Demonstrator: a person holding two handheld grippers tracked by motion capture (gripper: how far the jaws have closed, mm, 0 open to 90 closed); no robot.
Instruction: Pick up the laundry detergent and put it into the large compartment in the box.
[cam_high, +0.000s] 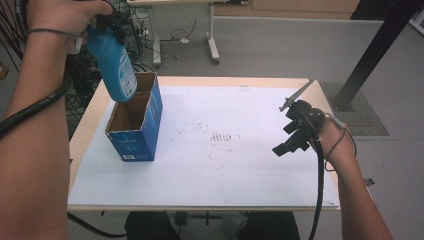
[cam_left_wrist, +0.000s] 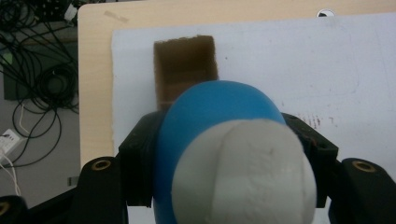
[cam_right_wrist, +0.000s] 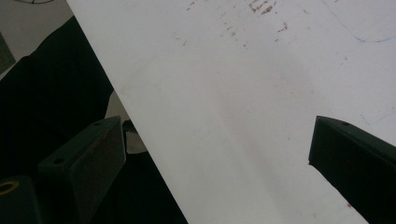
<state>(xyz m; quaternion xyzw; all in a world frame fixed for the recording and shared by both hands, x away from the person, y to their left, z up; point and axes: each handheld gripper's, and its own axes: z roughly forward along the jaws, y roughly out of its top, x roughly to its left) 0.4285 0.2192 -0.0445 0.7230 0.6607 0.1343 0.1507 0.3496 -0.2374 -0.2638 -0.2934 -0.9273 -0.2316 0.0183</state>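
Left tool (cam_high: 111, 22), raised at 11 o'clock over the bench (cam_high: 85, 135), pinches a blue bottle (cam_high: 114, 67) by its neck, one jaw pressed on each side in the left gripper view. Bottle (cam_left_wrist: 210, 135) hangs base-down, white cap (cam_left_wrist: 245, 172) toward the camera, slightly tilted; its base is at the open top of a blue box (cam_high: 136, 120), whether inside the rim or just above cannot be told. Box stands upright on the white sheet (cam_high: 225, 170) at 10 o'clock, brown interior (cam_left_wrist: 186, 70) exposed. Right tool (cam_high: 295, 132) is at 3 o'clock, near the sheet's right edge, jaws spread with nothing between them; the right gripper view shows both jaws apart over the sheet (cam_right_wrist: 243, 116). Faint reddish marks (cam_high: 225, 137) at sheet centre.
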